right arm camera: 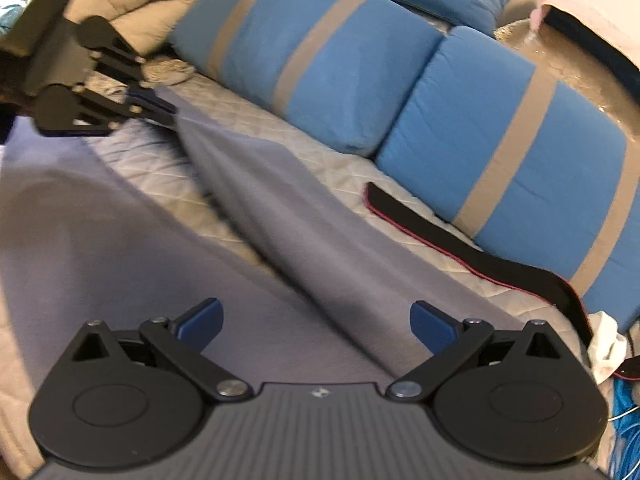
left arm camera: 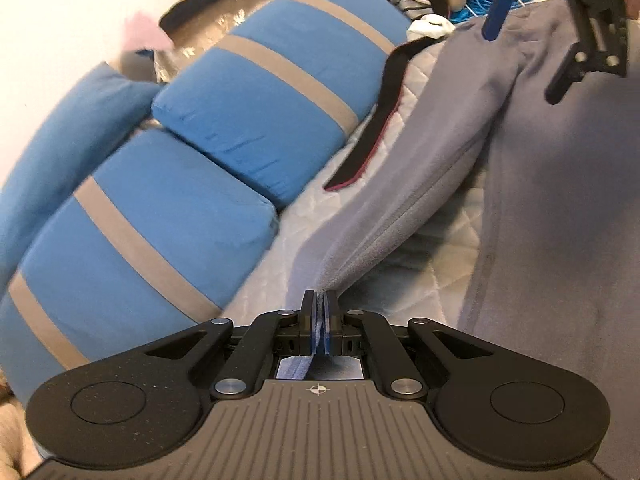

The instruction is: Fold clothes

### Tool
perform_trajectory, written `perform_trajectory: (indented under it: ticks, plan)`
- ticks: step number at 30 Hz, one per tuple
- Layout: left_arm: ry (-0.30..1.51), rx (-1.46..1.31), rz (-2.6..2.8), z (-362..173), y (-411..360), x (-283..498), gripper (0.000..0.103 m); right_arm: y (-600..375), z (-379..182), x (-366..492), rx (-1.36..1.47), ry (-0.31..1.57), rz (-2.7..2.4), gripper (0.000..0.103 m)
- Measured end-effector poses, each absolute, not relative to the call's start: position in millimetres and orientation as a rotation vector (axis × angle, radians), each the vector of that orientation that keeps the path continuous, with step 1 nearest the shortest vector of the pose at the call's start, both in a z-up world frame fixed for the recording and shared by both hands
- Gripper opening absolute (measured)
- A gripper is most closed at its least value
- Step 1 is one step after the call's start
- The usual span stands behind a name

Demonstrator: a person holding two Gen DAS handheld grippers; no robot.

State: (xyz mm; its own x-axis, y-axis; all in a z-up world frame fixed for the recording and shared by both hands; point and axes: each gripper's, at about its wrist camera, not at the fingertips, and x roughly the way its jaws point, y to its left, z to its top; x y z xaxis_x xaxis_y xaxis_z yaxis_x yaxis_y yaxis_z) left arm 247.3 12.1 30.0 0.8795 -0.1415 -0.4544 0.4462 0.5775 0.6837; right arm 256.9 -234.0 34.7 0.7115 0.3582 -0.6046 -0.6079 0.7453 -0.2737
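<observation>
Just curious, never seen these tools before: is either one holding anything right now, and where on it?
The left hand-held gripper is shut on a bunched edge of the grey garment. The right hand-held gripper is open, holding nothing.

Setting: a quilted pale bedcover lay below two blue cushions crossed by grey bands. Behind the cushions ran a shiny tan surface; a white wall rose beyond them. Beige bedding was heaped beside the cushions.
</observation>
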Motion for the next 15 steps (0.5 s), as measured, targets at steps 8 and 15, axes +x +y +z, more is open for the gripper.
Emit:
perform_trajectory:
  ticks: [8, 15]
  plan:
    - [0.397, 0.789, -0.284, 42.2, 19.8, 262.9, 0.003, -261.0, 45.6, 303.9, -0.409, 0.628, 0.521, 0.1]
    - [0.425, 0.792, -0.295, 35.6, 19.3, 265.6, 0.006, -280.2, 32.8, 352.0, -0.164, 0.776, 0.484, 0.091]
